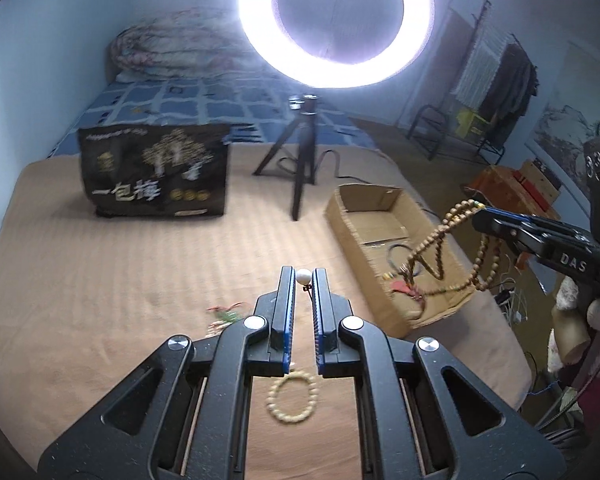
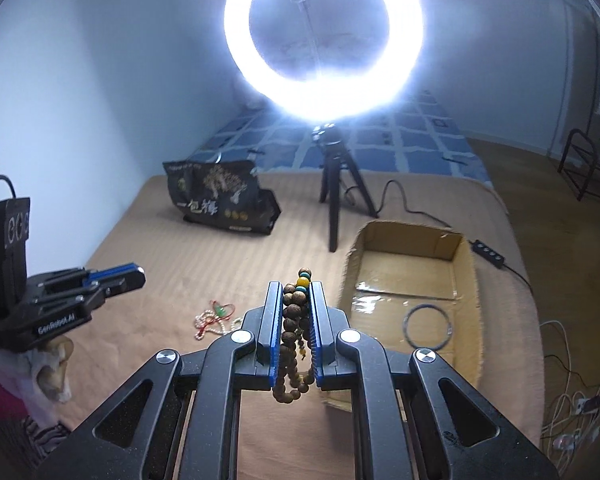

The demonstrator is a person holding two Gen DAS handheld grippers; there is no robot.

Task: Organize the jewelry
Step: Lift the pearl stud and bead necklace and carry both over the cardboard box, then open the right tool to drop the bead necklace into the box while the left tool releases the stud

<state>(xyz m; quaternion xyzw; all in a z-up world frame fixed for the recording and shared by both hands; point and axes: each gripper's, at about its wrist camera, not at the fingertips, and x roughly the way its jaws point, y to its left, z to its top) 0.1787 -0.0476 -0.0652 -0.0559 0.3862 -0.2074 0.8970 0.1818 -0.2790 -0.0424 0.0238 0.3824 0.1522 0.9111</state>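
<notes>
My right gripper (image 2: 296,284) is shut on a long brown wooden bead necklace (image 2: 294,320); in the left wrist view the necklace (image 1: 444,240) hangs from that gripper (image 1: 485,211) over the cardboard box (image 1: 340,216). My left gripper (image 1: 303,276) is shut on a white pearl bead (image 1: 303,277) with a small dangling piece, held above the tan bed cover. A cream bead bracelet (image 1: 293,398) lies below it. A pearl strand with red cord and a green charm (image 2: 216,318) lies on the cover. A dark ring bangle (image 2: 428,326) lies in the box (image 2: 466,280).
A black snack bag (image 1: 156,172) stands at the back left. A ring light on a black tripod (image 1: 300,160) stands mid-bed, its cable trailing to a power strip (image 2: 488,254). The bed's right edge drops to the floor with cables (image 2: 572,404).
</notes>
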